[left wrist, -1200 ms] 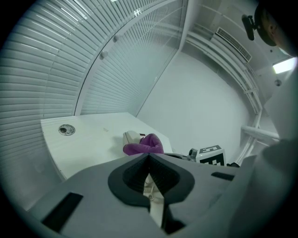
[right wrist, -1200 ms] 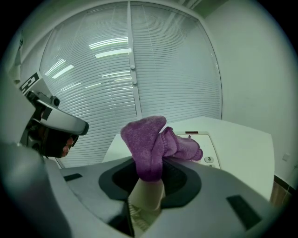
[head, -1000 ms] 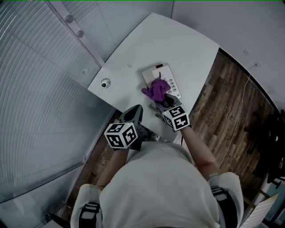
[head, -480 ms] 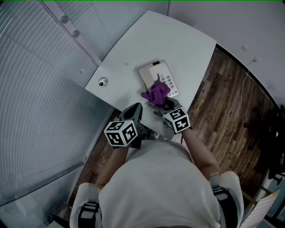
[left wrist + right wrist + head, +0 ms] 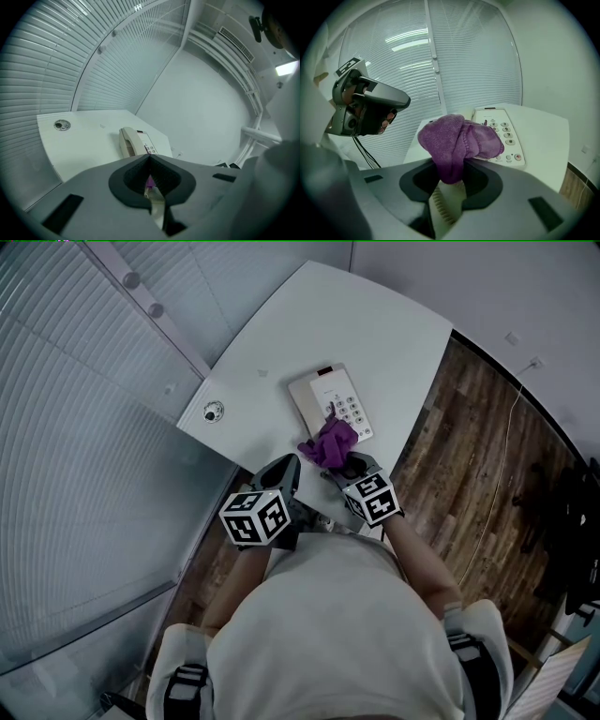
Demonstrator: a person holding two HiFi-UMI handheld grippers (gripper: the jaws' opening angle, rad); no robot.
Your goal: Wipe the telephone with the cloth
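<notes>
A cream telephone (image 5: 327, 401) lies on the white table (image 5: 375, 324); it also shows in the left gripper view (image 5: 133, 142) and the right gripper view (image 5: 501, 136). My right gripper (image 5: 345, 463) is shut on a bunched purple cloth (image 5: 329, 443), which hangs over the telephone's near end by the keypad. In the right gripper view the cloth (image 5: 457, 143) bulges out of the closed jaws and covers the keypad's left side. My left gripper (image 5: 281, 474) hovers at the table's near edge, shut and empty, short of the telephone.
A round metal fitting (image 5: 214, 412) is set in the table's left corner. Slatted blinds (image 5: 84, 427) run along the left. Wooden floor (image 5: 478, 456) lies to the right of the table.
My right gripper has drawn the purple cloth back toward me, from the keypad's middle to the telephone's near end. The left gripper has stayed put.
</notes>
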